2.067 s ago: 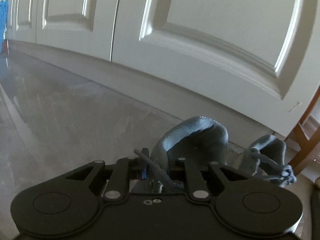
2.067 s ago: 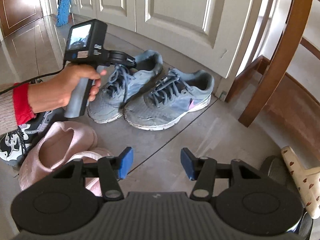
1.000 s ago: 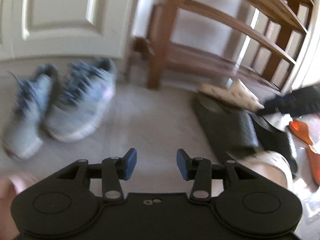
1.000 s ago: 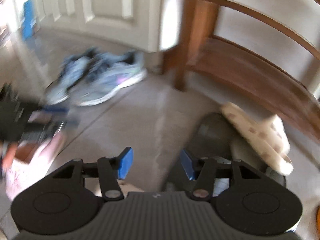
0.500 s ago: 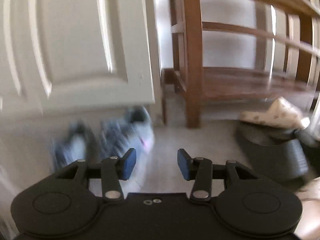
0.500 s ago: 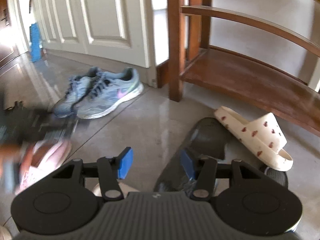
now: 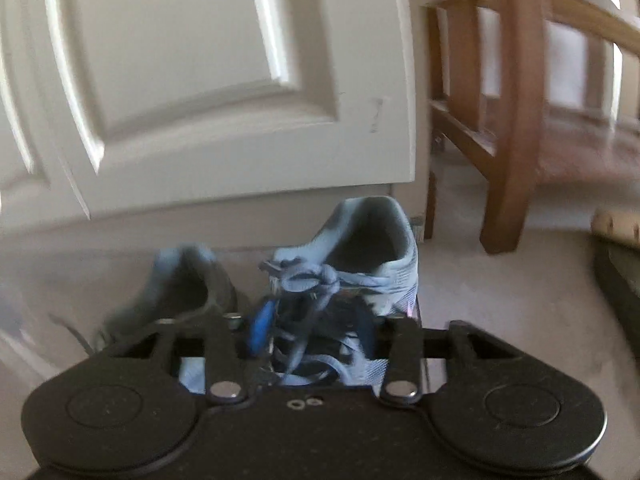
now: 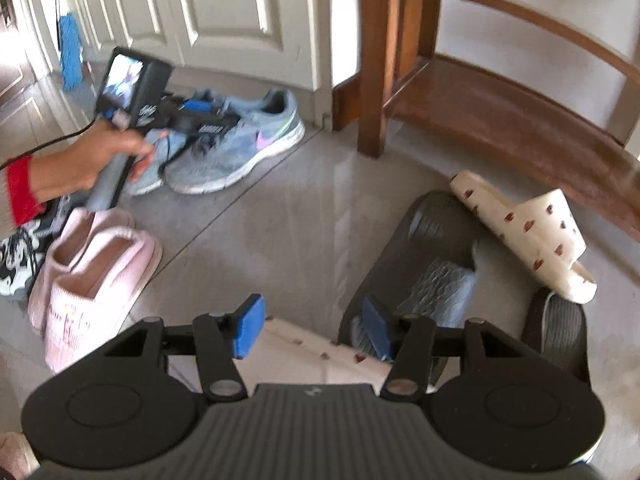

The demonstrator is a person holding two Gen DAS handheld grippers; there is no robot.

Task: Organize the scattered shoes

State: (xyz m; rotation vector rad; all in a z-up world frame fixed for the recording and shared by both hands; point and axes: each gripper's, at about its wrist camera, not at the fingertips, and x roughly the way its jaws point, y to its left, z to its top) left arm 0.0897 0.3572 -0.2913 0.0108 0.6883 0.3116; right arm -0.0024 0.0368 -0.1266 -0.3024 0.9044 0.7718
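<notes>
Two grey-blue sneakers stand side by side by the white door. My left gripper (image 7: 312, 332) is open, its jaws on either side of the laced top of the right sneaker (image 7: 360, 256); the left sneaker (image 7: 188, 280) is beside it. In the right wrist view the left gripper (image 8: 200, 114) hovers over the sneaker pair (image 8: 240, 148). My right gripper (image 8: 312, 332) is open and empty, low over the floor above a cream slipper (image 8: 320, 354) and a dark grey slipper (image 8: 424, 264).
A second cream dotted slipper (image 8: 528, 232) lies on the dark slippers by the wooden rack (image 8: 480, 108). A pink slipper pair (image 8: 92, 268) and a black-white shoe (image 8: 16, 260) lie at left. A blue mop (image 8: 70, 52) leans by the doors.
My left gripper swung back left and dropped down onto the right sneaker, jaws still open. My right gripper stayed open and shifted little.
</notes>
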